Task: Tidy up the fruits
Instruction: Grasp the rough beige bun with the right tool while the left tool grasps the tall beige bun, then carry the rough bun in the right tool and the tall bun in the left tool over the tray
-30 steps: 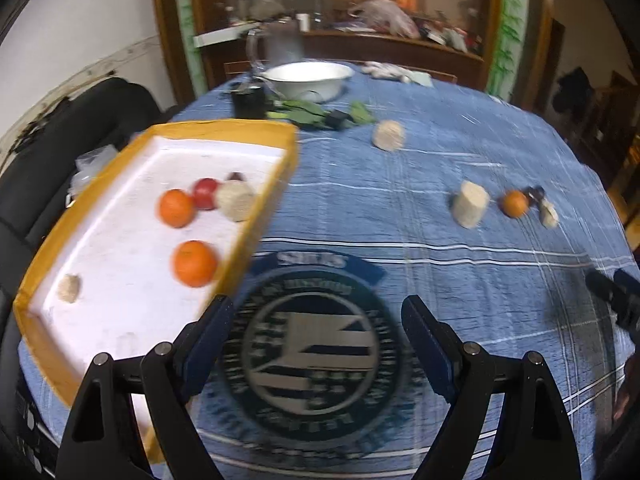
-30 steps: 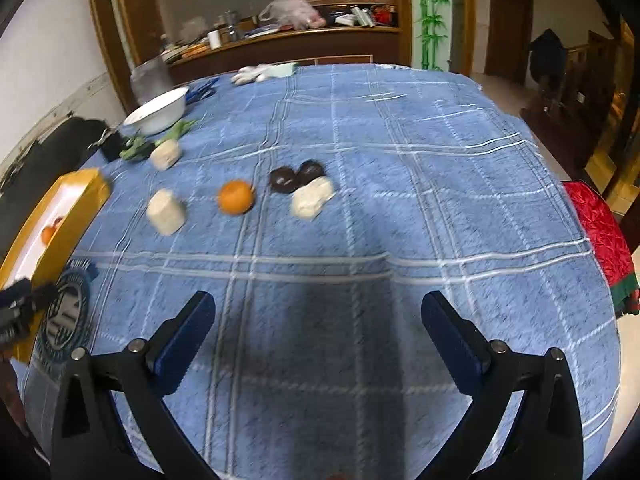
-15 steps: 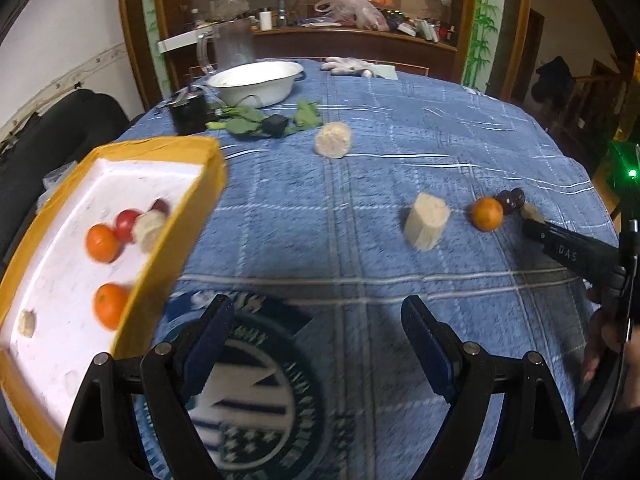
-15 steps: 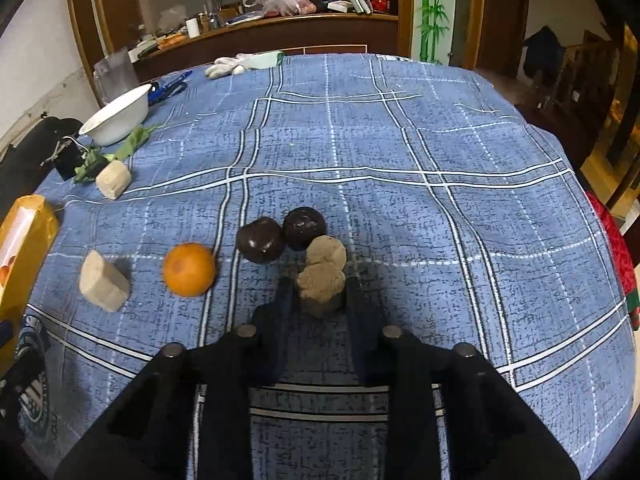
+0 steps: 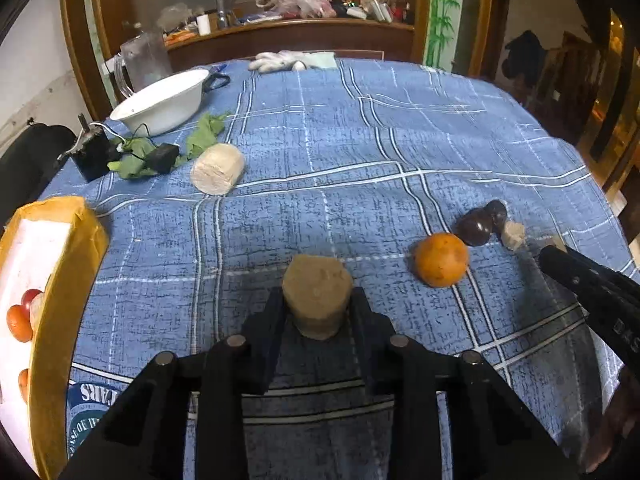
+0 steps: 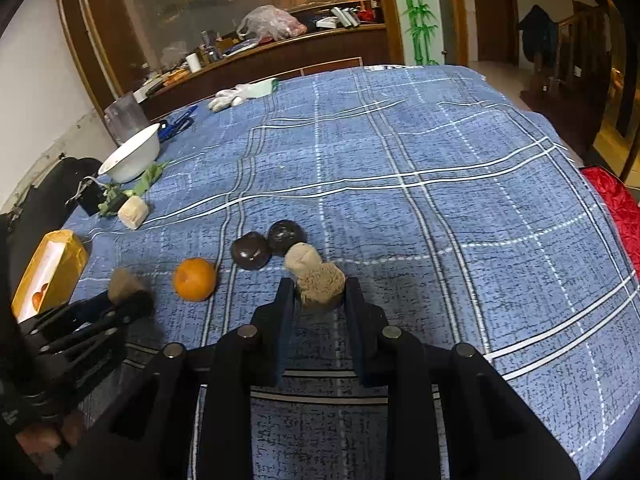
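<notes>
A: What does each gripper have?

B: Both are clenched on a tan chunk. The left gripper (image 5: 318, 304) grips one stubby chunk (image 5: 318, 294) at lower centre of its frame, jaws pressed on its two flanks. The right gripper (image 6: 318, 294) pinches a smaller, rougher piece (image 6: 322, 286) at centre of its view, just below a paler lump (image 6: 302, 256) that touches it.

A: How will they handle?

B: My guess is light and fairly stiff, fibrous and a bit crumbly at the cut faces, so not slippery. Holding across the sides, as both do, looks right; squeezing harder may shed bits.

A: And the rest of the fruit?

B: The orange (image 5: 441, 259) sits right of centre in the left view, with two dark round fruits (image 6: 266, 244) beside it. Another tan cylinder (image 5: 217, 168) lies upper left near the bowl (image 5: 160, 100). The box (image 5: 60, 300) at the left edge already holds some orange and red fruit.

A: The round ones?

B: Smooth, likely to roll; take them across the widest part.
</notes>
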The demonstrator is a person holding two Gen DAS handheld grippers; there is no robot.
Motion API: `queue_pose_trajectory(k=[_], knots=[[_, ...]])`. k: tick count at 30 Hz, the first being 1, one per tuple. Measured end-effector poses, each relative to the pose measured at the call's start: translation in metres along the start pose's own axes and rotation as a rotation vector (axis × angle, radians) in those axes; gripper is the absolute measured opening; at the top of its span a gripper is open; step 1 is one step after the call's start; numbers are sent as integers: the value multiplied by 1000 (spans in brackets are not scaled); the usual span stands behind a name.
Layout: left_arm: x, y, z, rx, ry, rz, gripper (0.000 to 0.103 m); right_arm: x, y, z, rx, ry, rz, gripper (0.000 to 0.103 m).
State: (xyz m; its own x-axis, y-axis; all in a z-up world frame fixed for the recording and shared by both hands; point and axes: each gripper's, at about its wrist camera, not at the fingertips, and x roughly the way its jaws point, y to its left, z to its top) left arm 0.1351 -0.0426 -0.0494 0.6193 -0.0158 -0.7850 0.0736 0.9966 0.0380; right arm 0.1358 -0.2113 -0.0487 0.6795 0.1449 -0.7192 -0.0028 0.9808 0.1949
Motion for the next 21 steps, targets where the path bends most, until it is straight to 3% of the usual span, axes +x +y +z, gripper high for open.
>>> queue_pose_trajectory(k=[15, 21], knots=[[-51, 29, -45, -42, 1, 24, 31, 0, 15, -2, -55, 4, -31, 26], [-66, 47, -58, -77, -22, 35, 31, -26, 42, -21, -114, -12, -33, 27]])
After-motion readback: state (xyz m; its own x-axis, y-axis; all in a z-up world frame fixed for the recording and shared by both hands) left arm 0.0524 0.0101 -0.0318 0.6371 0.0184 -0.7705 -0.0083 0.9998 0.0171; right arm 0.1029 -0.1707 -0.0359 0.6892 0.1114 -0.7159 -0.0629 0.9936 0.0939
